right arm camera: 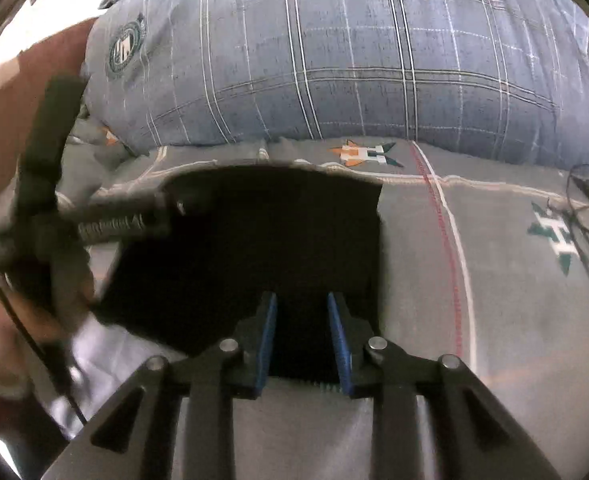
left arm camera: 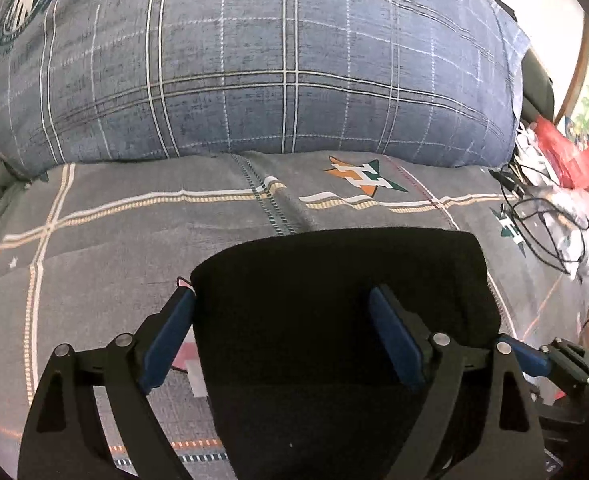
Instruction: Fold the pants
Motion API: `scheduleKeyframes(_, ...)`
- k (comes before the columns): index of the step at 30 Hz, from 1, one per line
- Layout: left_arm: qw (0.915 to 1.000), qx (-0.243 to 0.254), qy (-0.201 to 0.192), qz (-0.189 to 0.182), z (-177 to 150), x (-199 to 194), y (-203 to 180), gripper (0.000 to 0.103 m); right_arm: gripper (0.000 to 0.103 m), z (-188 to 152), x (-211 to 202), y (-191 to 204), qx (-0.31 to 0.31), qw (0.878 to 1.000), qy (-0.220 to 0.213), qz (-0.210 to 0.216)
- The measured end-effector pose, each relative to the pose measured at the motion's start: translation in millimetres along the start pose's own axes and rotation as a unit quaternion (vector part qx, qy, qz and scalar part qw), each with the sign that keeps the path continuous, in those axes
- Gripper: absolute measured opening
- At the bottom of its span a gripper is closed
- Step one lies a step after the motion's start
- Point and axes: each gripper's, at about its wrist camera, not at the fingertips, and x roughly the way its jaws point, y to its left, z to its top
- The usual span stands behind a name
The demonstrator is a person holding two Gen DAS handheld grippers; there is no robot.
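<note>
Two sets of tongs over black pants (left arm camera: 342, 320) on the bed (left arm camera: 114, 248). Left tongs (left arm camera: 282, 300) spread wide, straddling the left fold edge. Right tongs (right arm camera: 302, 300) parted, gripping nothing, at the near hem. Long axis toward the pillow (left arm camera: 254, 72); both equally near.

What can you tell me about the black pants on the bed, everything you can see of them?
The black pants are plain dark fabric with no visible pattern, folded into a compact, roughly rectangular bundle with rounded corners. They lie flat on the grey patterned bedsheet, in front of the blue plaid pillow. The left tongs straddle one part of the bundle with jaws wide open; the right tongs hover partly open over its near edge. Seams, waistband and pockets cannot be made out.
</note>
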Motion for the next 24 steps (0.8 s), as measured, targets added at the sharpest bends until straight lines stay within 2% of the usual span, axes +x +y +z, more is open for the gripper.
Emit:
scheduleKeyframes(4,0.9998,-0.012,0.014,0.001,-1,-8,3,0.089,0.028,8,-13,-9,0.031,0.999,-0.002,0.02)
scheduleKeyframes(6,0.9998,-0.013,0.013,0.002,-4,-15,3,0.089,0.047,11,-20,-14,0.044,0.999,-0.009,0.03)
scheduleKeyframes(8,0.9998,-0.012,0.016,-0.001,-8,-21,4,0.089,0.056,13,-24,-20,0.06,0.997,-0.02,0.039)
scheduleKeyframes(11,0.9997,-0.011,0.021,-0.006,-12,-26,5,0.089,0.057,16,-25,-30,0.089,0.995,-0.024,0.05)
scheduleKeyframes(15,0.9994,-0.024,0.02,-0.014,-17,-32,14,0.089,0.065,16,-17,-42,0.126,0.989,-0.016,0.073)
scheduleKeyframes(20,0.9961,-0.054,0.03,-0.064,-23,-31,30,0.089,0.069,17,1,-50,0.136,0.986,0.0,0.091)
scheduleKeyframes(24,0.9881,-0.094,0.049,-0.111,-27,-17,41,0.089,0.073,16,18,-58,0.15,0.983,0.016,0.106)
